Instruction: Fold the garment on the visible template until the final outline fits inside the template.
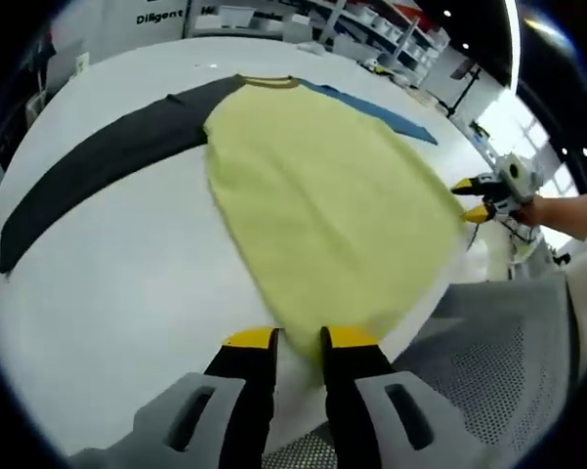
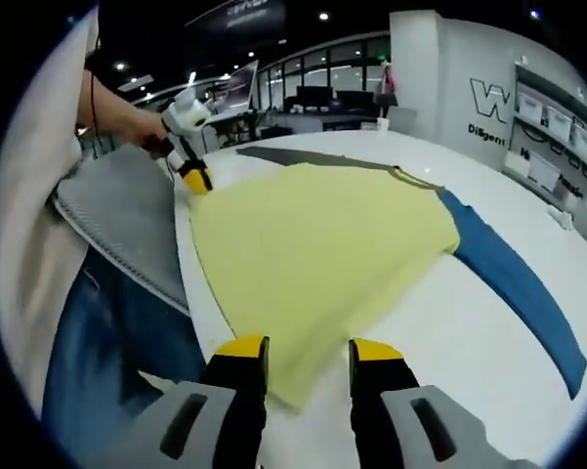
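A yellow shirt [image 1: 322, 186] lies flat on the white table [image 1: 127, 283], with a dark grey sleeve [image 1: 98, 166] stretched to one side and a blue sleeve [image 1: 381, 109] to the other. My left gripper [image 1: 299, 342] is at the near hem, its jaws close together with the hem's edge pinched between them. In the right gripper view the shirt [image 2: 313, 244] spreads ahead and the blue sleeve [image 2: 518, 283] runs off to the right. My right gripper [image 2: 308, 354] stands open over a hem corner. The left gripper [image 2: 196, 180] shows at the far hem corner, and the right gripper [image 1: 475, 199] at the shirt's right edge.
A grey mesh chair back [image 1: 508, 362] sits against the table's near edge, also seen as chair back [image 2: 127, 215]. A person in jeans [image 2: 107, 371] and a white top stands at that edge. Shelves and desks [image 1: 371, 24] lie beyond the table.
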The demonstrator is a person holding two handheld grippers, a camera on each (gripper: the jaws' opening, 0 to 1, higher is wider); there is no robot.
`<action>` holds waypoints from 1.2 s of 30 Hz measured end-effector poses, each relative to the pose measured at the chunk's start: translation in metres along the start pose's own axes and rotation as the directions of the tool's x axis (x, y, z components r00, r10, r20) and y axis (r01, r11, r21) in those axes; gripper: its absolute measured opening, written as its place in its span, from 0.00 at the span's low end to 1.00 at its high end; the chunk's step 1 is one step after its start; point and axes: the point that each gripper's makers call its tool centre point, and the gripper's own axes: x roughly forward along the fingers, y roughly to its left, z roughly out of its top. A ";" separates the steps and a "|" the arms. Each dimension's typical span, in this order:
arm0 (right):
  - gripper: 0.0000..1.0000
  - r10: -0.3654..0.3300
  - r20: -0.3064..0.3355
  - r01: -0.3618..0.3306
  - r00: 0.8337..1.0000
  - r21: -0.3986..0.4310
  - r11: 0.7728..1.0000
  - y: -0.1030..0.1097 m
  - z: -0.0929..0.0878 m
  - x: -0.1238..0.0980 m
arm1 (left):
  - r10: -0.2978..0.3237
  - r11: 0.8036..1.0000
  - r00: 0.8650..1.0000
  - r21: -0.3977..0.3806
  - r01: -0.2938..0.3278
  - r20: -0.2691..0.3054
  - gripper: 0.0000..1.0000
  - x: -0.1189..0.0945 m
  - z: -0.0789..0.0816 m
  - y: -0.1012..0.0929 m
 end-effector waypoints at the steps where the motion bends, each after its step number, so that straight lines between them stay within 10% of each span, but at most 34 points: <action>1: 0.28 -0.001 -0.002 0.001 1.000 -0.001 1.000 0.001 -0.002 -0.001 | 0.002 1.000 1.000 0.000 -0.002 -0.001 0.15 0.000 -0.001 0.000; 11: 0.18 -0.015 -0.079 0.007 0.997 -0.090 0.996 0.006 -0.023 -0.002 | -0.005 0.997 0.999 -0.082 0.009 0.044 0.05 -0.010 0.003 -0.001; 23: 0.00 -0.058 -0.070 0.040 0.996 -0.234 0.971 -0.002 -0.004 -0.011 | -0.006 0.993 0.995 -0.115 0.017 0.096 0.04 -0.022 0.014 -0.007; 27: 0.00 -0.123 -0.042 0.100 0.991 -0.364 0.926 -0.009 0.020 -0.026 | -0.003 0.993 0.996 -0.116 0.013 0.086 0.04 -0.020 0.013 -0.008; 32: 0.00 -0.171 -0.025 0.123 0.985 -0.591 0.797 0.000 0.048 -0.039 | 0.004 0.994 0.998 -0.113 0.004 0.069 0.04 -0.019 0.011 -0.009; 36: 0.00 -0.132 -0.066 0.054 0.989 -0.671 0.739 0.022 0.043 -0.036 | 0.013 0.993 0.999 -0.121 -0.007 0.051 0.04 -0.017 0.006 -0.006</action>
